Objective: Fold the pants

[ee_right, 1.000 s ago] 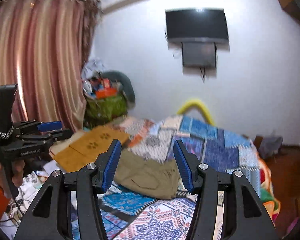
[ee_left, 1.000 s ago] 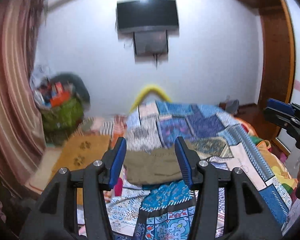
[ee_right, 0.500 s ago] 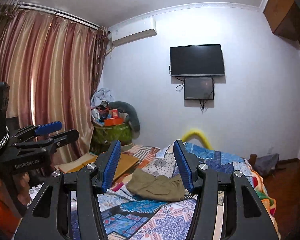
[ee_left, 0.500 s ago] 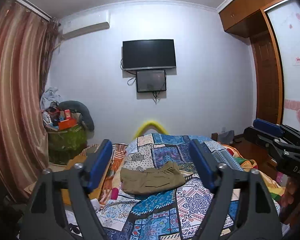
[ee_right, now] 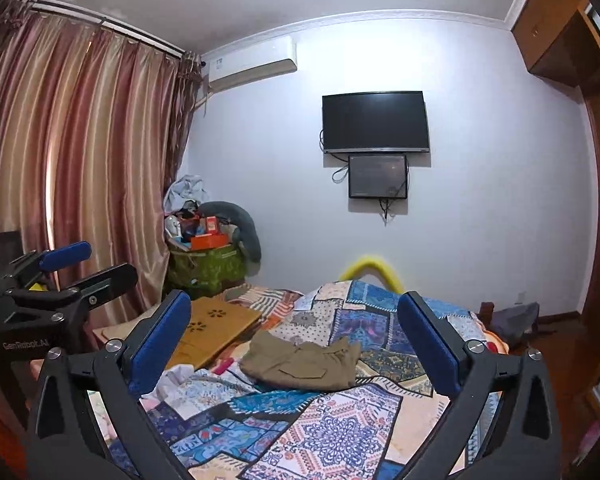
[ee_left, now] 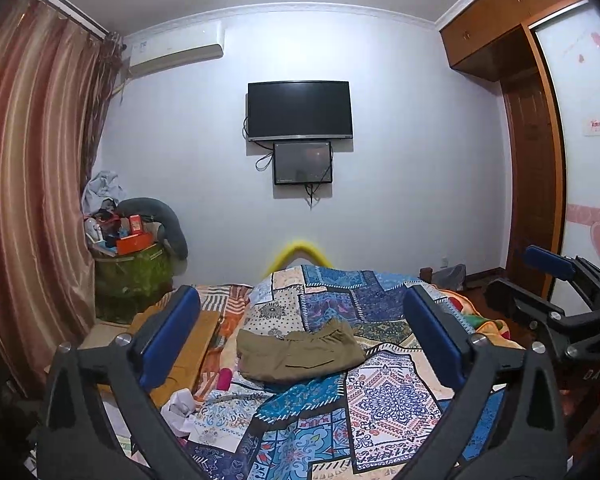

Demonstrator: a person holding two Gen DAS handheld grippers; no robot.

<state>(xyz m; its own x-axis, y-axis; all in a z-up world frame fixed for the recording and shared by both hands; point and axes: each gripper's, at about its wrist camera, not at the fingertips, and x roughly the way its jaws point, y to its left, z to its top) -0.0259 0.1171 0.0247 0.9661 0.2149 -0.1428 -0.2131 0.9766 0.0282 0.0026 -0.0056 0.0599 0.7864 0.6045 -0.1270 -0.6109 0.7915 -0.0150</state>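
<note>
Olive-khaki pants (ee_left: 298, 356) lie in a folded heap on the patchwork bedspread (ee_left: 384, 396), also in the right wrist view (ee_right: 302, 362). My left gripper (ee_left: 300, 328) is open wide and empty, held well back from and above the pants. My right gripper (ee_right: 294, 330) is open wide and empty, also held back from them. The right gripper shows at the right edge of the left wrist view (ee_left: 552, 280). The left gripper shows at the left edge of the right wrist view (ee_right: 80, 264).
A wooden board (ee_right: 212, 328) lies left of the bed. A green bin piled with clutter (ee_left: 134, 272) stands by the striped curtain (ee_left: 32, 184). A TV (ee_left: 300, 110) hangs on the far wall. A wooden wardrobe (ee_left: 532, 152) stands right. Crumpled white paper (ee_left: 180, 400) lies at the bed's left edge.
Both grippers have drawn back and tilted up, so the pants look smaller and farther. The jaws of both have opened wider. The pants have not moved.
</note>
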